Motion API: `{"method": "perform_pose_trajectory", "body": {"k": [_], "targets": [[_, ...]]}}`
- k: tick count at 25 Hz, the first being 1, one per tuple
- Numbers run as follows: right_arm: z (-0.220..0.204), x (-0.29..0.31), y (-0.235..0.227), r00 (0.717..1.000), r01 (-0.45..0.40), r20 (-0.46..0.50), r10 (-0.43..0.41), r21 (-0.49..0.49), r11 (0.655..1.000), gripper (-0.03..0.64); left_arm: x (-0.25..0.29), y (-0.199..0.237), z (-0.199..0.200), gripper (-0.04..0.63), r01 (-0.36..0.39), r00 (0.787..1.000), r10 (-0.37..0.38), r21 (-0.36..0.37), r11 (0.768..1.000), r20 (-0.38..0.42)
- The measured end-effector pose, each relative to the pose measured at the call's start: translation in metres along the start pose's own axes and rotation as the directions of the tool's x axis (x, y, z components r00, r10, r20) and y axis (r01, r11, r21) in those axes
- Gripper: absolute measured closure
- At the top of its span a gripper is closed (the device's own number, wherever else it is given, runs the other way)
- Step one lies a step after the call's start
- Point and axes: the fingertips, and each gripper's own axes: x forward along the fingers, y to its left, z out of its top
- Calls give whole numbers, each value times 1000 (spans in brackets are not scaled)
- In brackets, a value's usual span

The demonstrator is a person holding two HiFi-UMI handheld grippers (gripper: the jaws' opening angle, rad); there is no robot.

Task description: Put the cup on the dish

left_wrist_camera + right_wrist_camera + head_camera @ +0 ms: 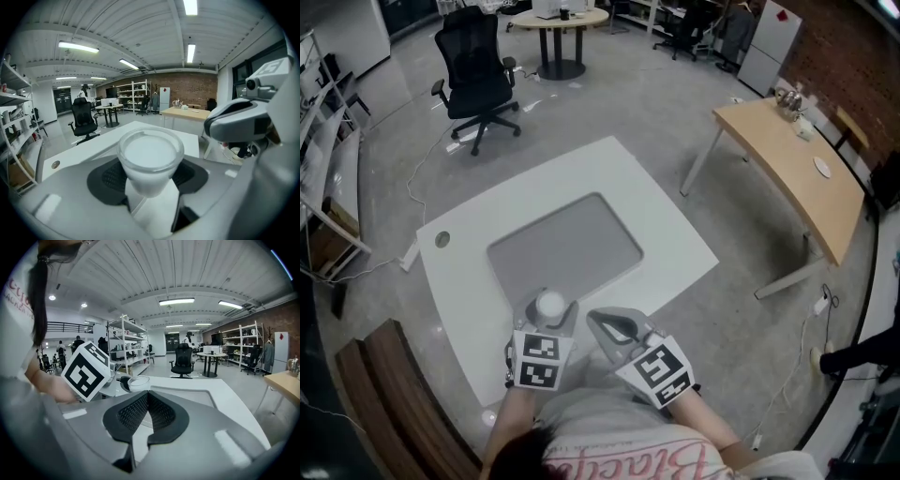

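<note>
A small white cup [550, 303] stands upright between the jaws of my left gripper [548, 317], which is shut on it over the near edge of the white table [666, 225]. In the left gripper view the cup [150, 157] fills the middle, clamped by the dark pads [110, 178] of the left gripper [150, 185]. My right gripper [607, 325] hangs just to the right of it, shut with nothing in it. In the right gripper view its pads [161, 411] meet, and the cup [138, 382] shows beyond them. No dish shows in any view.
A grey mat [567, 246] lies in the middle of the table. A black office chair [478, 80] and a round table [558, 23] stand beyond. A wooden desk [787, 159] is at the right, and a brown bench [394, 394] at the near left.
</note>
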Motion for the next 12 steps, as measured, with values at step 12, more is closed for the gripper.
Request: {"method": "perform_pose_trajectory", "body": {"k": [12], "targets": [[2, 33, -47, 998, -37, -46, 36, -20, 999, 615, 87, 37, -4, 341, -104, 993, 106, -30, 994, 59]]}}
